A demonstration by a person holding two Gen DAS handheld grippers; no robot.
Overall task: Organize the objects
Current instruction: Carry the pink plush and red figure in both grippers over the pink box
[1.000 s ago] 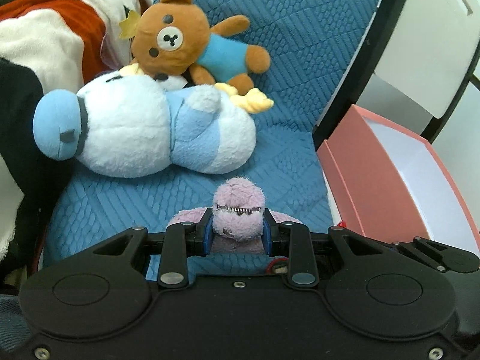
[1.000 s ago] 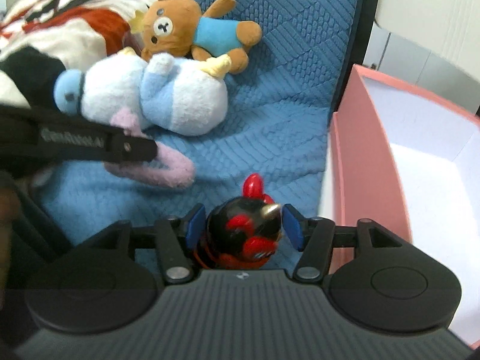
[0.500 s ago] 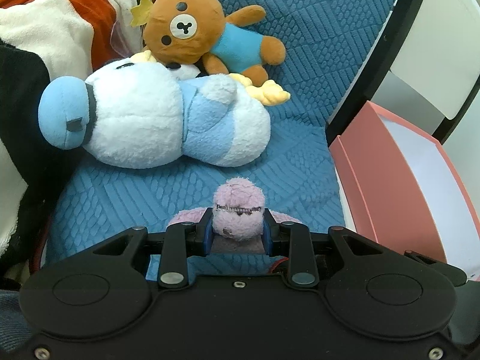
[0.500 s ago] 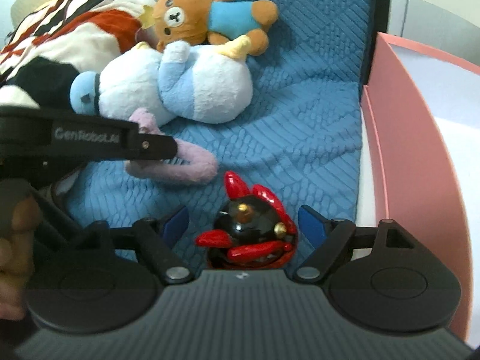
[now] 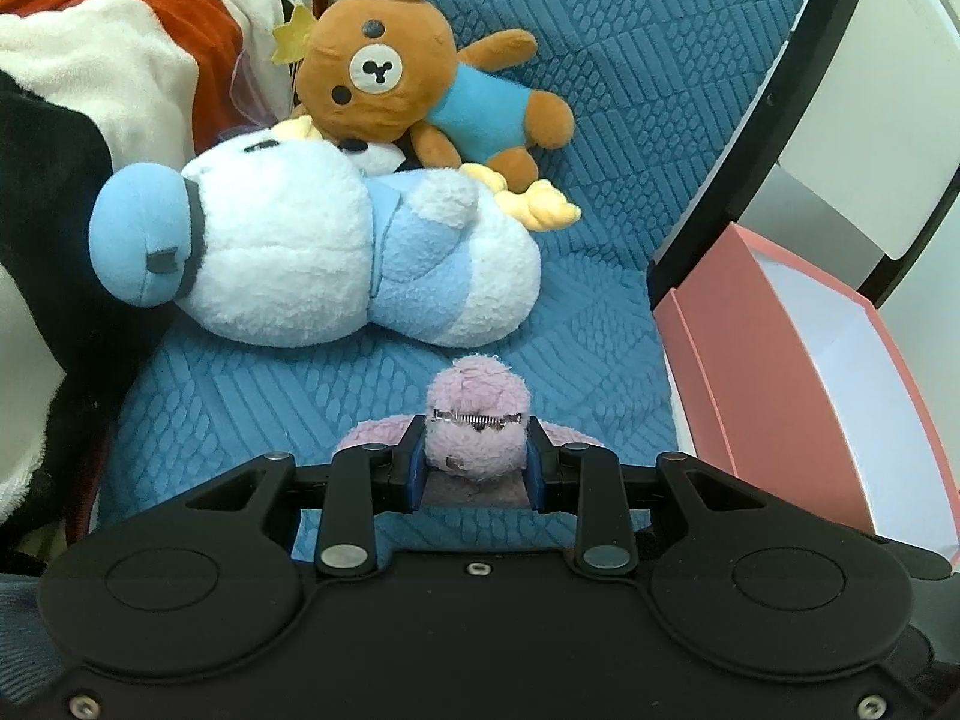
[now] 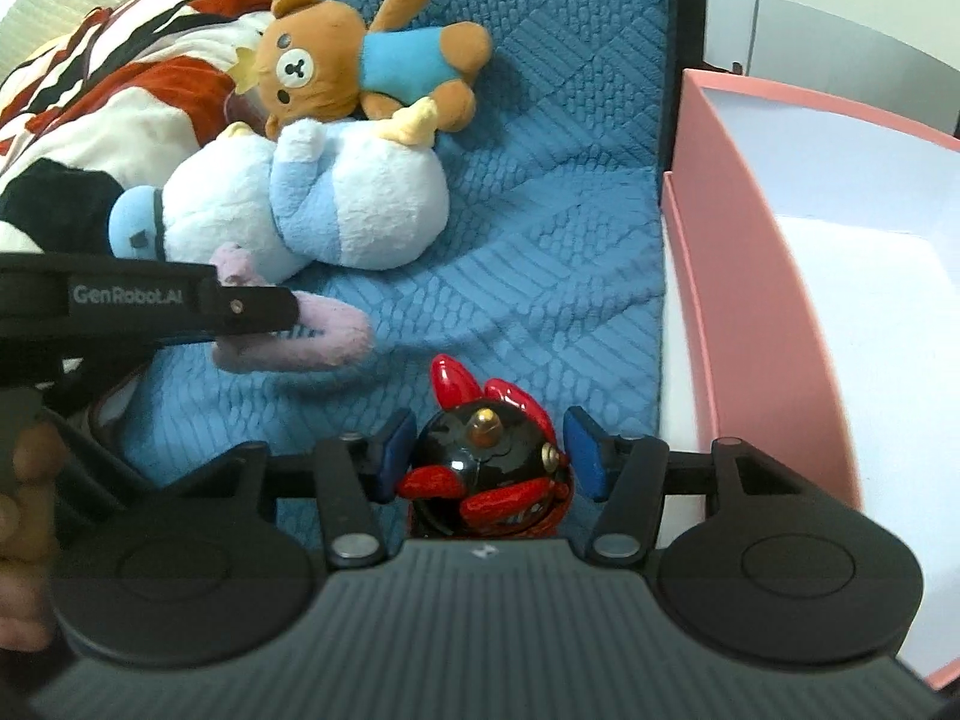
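My left gripper (image 5: 477, 468) is shut on a fuzzy pink plush (image 5: 477, 420) just above the blue quilted cover (image 5: 600, 120); from the right wrist view the left gripper (image 6: 258, 306) holds the pink plush (image 6: 324, 342). My right gripper (image 6: 489, 459) is open, its pads either side of a black and red figurine (image 6: 486, 474) without touching it. A brown bear in a blue shirt (image 5: 408, 90) lies on a white and blue plush (image 5: 312, 252); the bear (image 6: 354, 60) and the white and blue plush (image 6: 312, 204) also show in the right wrist view.
An open pink box with a white inside (image 5: 798, 372) stands to the right of the blue cover; the right wrist view shows the pink box (image 6: 762, 276) too. A red, white and black blanket (image 5: 90, 90) lies at the left.
My right gripper has opened off the black and red figurine, which now stands between its pads. Both views have shifted slightly; my left gripper still holds the pink plush.
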